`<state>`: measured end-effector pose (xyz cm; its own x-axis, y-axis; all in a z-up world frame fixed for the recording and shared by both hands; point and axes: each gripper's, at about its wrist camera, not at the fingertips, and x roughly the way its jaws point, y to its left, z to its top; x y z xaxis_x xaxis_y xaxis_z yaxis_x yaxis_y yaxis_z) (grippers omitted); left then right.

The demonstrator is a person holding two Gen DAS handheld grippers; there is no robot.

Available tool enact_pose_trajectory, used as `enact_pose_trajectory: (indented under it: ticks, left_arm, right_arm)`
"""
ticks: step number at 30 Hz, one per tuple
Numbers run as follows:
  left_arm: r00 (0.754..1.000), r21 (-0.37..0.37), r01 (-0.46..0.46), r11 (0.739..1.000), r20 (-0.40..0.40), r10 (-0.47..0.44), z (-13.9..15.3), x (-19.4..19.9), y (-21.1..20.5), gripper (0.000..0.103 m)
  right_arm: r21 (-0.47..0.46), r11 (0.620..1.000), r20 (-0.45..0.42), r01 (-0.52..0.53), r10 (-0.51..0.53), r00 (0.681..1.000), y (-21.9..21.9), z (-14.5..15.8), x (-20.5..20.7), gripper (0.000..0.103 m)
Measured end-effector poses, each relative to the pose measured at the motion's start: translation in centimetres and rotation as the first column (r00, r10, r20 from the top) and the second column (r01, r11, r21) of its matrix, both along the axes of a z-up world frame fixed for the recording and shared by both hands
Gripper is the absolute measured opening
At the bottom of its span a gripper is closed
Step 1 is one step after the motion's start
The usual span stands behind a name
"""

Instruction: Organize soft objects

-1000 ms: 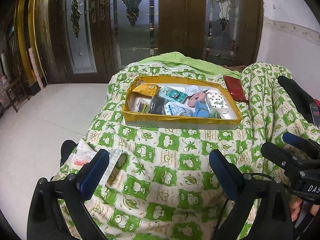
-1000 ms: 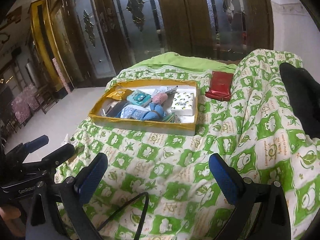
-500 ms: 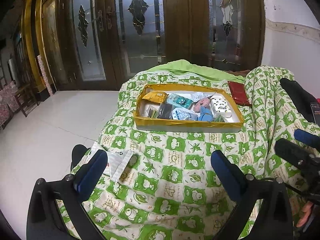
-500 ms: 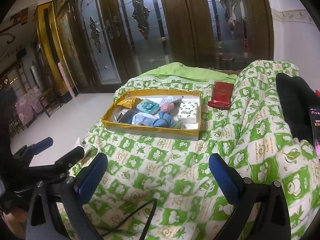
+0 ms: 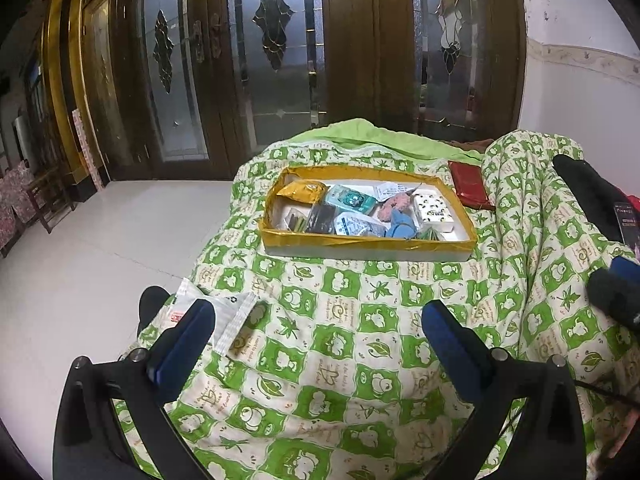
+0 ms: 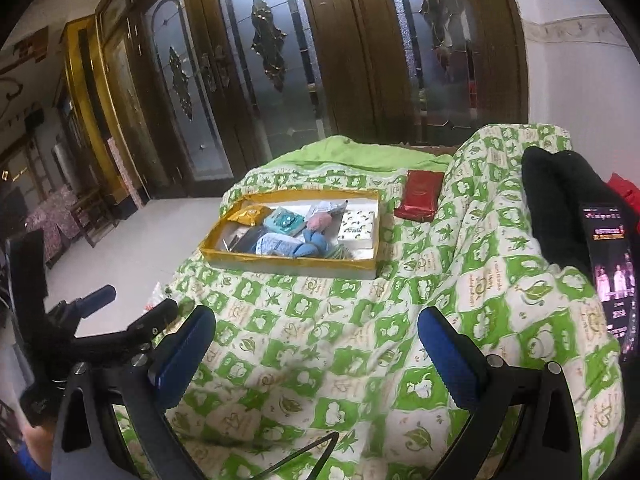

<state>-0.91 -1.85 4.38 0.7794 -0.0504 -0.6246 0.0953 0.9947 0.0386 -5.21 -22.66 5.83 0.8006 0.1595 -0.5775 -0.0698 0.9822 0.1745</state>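
A shallow yellow-rimmed box (image 5: 362, 243) (image 6: 288, 265) lies on a green-and-white quilt (image 5: 344, 344) (image 6: 320, 344). It holds several soft things: a yellow pouch (image 5: 302, 193), a teal packet (image 5: 352, 200), a pink plush (image 5: 394, 204), a blue plush (image 5: 402, 226) and a white patterned tissue pack (image 5: 432, 209) (image 6: 356, 227). My left gripper (image 5: 318, 336) is open, well short of the box, with nothing between its fingers. My right gripper (image 6: 316, 344) is open too, equally far back over the quilt.
A red wallet (image 5: 470, 185) (image 6: 420, 196) lies right of the box. White plastic wrapping (image 5: 224, 312) sits at the quilt's left edge. A black garment (image 6: 560, 208) and a lit phone (image 6: 610, 272) are at the right. Wooden glass doors (image 5: 280, 60) stand behind; tiled floor (image 5: 100, 248) at left.
Both grippers have drawn back and risen, so the box looks smaller and farther away. Both stay open and empty.
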Motion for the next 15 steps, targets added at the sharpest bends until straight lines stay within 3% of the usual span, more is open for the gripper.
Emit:
enact_pose_trajectory:
  ticks: [6, 15]
  left_arm:
    - [1.000, 0.014, 0.007, 1.000, -0.019, -0.006, -0.7, 0.3, -0.4, 0.103]
    - [1.000, 0.009, 0.002, 1.000, -0.002, -0.002, -0.8, 0.3, -0.4, 0.103]
  right_arm:
    - [-0.025, 1.000, -0.030, 0.000, -0.001, 1.000, 0.3, -1.6, 1.1, 0.102]
    - [-0.058, 0.998, 0.028, 0.000, 0.001, 1.000, 1.0, -0.8, 1.1, 0.102]
